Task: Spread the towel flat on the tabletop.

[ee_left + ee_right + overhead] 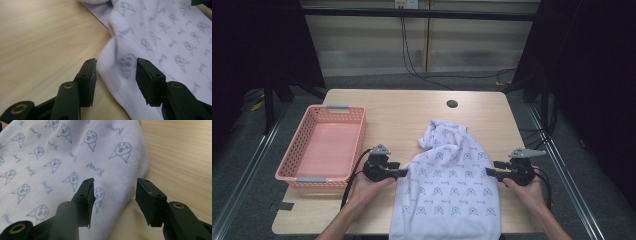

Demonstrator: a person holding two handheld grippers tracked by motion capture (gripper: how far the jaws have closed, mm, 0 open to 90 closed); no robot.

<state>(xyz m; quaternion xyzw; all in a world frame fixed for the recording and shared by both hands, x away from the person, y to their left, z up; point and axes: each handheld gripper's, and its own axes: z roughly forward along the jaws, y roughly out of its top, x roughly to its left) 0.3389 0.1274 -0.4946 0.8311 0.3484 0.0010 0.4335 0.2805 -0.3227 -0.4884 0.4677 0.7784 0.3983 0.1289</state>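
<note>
A white cloth (451,175) printed with small blue figures lies on the wooden table (402,110), its near end hanging over the front edge. My left gripper (404,173) is at the cloth's left edge, jaws open, with the hem (117,67) lying between them and the pads clear of it. My right gripper (488,173) is at the cloth's right edge, also open. Its jaws straddle the cloth's border (115,192) without pressing on it. A hand holds each gripper from the near side.
A pink plastic basket (294,160) stands empty on the table's left side, close to my left gripper. A dark round hole (452,104) sits near the table's far edge. Black cables run across the floor beyond the table.
</note>
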